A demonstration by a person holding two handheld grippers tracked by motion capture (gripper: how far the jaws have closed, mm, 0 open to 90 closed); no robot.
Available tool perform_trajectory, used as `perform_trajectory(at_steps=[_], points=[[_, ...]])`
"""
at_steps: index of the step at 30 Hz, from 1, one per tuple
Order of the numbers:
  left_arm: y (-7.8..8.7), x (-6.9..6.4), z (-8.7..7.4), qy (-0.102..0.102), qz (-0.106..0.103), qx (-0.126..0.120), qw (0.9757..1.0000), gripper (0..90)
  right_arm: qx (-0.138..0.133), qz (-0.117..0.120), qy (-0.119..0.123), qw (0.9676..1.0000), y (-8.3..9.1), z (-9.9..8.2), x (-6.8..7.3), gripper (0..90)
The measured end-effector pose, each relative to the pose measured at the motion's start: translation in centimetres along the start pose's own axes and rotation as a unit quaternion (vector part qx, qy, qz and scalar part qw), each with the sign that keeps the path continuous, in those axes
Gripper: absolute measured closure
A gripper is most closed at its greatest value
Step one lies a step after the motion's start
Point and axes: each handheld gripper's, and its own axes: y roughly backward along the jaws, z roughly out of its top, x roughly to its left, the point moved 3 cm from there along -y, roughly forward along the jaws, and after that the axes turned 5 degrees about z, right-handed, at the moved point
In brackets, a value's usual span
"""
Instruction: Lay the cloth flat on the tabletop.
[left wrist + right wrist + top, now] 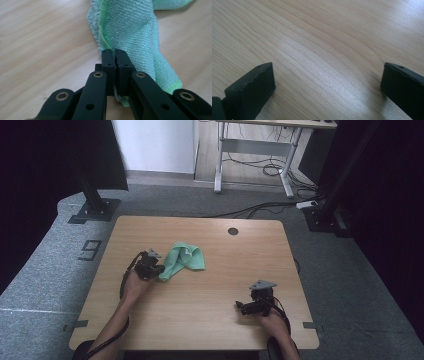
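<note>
From above, the wooden table (210, 320) has rounded corners and lots of bare space. A green cloth (186, 258) lies left of the middle, well away from every edge. The left gripper (156, 270) touches the cloth's near corner. The right gripper (245, 306) sits far off near the front right, with open wood all around it. A small dark round hole (233, 231) is near the far edge. The person's arms are cut off at the bottom.

In the left gripper view, the black jaws are squeezed tight on a fold of the cloth (132, 35). The cloth is fluffy, with a brighter stitched edge. Its top runs out of the picture.

In the right gripper view, the two black jaws stand wide apart with nothing between them, just smooth, stripy wood (324, 50). Their tips look blocky, and both jaws are cut off at the bottom.
</note>
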Motion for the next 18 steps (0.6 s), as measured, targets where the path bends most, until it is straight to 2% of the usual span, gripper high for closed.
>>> perform_trajectory(at_steps=[7, 11, 18], points=[[0.3, -3.9, 0.1, -0.028, -0.038, -0.005, 0.9989, 86.6, 0.000, 0.000, 0.000, 1.0000, 0.0, 0.0, 0.0, 0.0], [0.3, -5.6, 0.3, -0.049, -0.042, -0.005, 0.9979, 86.4, 0.000, 0.001, -0.001, 1.0000, 0.0, 0.0, 0.0, 0.0], [0.5, -7.0, 0.0, -0.041, -0.067, -0.014, 0.9968, 86.3, 0.008, 0.016, 0.016, 0.9997, -0.1, 0.2, 0.4, 0.2]])
